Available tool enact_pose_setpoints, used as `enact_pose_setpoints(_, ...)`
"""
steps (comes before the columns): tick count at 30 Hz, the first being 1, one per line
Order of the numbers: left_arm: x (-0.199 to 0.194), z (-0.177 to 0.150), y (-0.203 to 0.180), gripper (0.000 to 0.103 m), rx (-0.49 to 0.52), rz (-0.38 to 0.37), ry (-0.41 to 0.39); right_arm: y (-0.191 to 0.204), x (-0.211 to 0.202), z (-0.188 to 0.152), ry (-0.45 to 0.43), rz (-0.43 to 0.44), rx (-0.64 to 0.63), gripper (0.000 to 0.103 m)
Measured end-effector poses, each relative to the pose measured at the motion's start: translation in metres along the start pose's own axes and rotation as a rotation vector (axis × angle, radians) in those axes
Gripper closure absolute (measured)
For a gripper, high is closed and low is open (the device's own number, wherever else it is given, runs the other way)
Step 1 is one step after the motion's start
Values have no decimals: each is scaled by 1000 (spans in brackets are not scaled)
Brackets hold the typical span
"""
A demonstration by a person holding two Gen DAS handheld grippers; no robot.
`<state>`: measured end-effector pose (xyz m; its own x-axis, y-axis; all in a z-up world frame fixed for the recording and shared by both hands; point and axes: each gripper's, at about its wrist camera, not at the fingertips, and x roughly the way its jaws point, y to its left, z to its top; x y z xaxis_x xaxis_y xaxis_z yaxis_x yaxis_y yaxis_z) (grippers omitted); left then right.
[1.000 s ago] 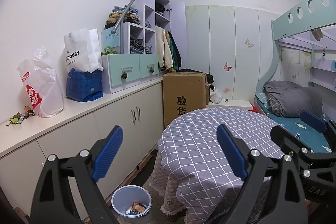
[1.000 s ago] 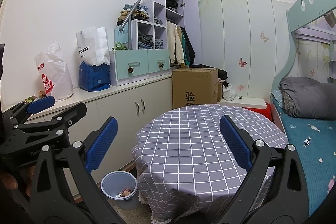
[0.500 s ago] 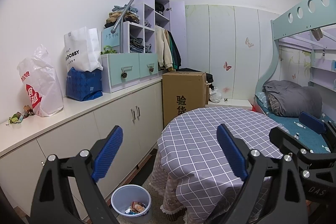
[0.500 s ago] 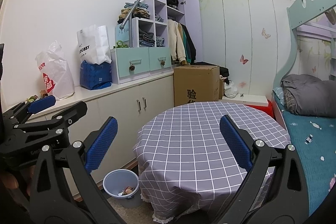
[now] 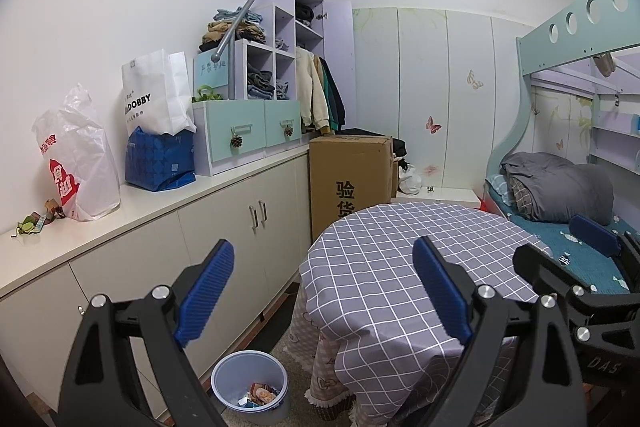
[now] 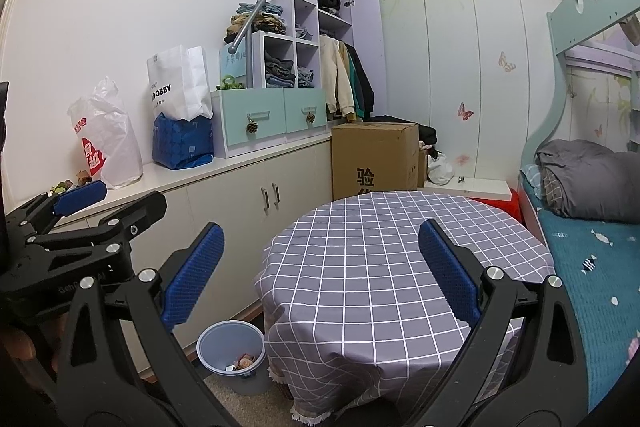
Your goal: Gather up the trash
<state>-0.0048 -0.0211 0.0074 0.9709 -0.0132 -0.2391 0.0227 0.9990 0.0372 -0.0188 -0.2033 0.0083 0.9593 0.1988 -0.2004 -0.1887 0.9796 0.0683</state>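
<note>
A pale blue trash bin (image 5: 250,385) (image 6: 232,357) stands on the floor between the white cabinets and the round table, with several wrappers inside. The table (image 5: 404,267) (image 6: 384,267) wears a grey checked cloth and its top is bare. Small scraps of litter (image 5: 34,223) lie on the counter at far left, beside a white plastic bag (image 5: 76,163) (image 6: 106,143). My left gripper (image 5: 322,291) is open and empty, held above the bin and table edge. My right gripper (image 6: 320,267) is open and empty over the table. Each gripper shows at the edge of the other's view.
White cabinets (image 5: 224,223) run along the left wall, carrying a white paper bag (image 5: 154,95), a blue bag (image 5: 158,159) and teal drawers (image 5: 248,137). A cardboard box (image 5: 350,175) stands behind the table. A bunk bed (image 6: 592,227) with a grey quilt is at right.
Both views drifted slightly; the right gripper shifted a little to the right and the bin sits marginally lower in the left view. Both grippers stay open and empty.
</note>
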Motion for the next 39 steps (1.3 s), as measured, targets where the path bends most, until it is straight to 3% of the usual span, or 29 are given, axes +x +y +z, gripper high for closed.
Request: enact_pose_setpoints(39, 2, -3, -2, 14, 5, 0, 6, 0, 3, -5, 7, 5, -2, 7)
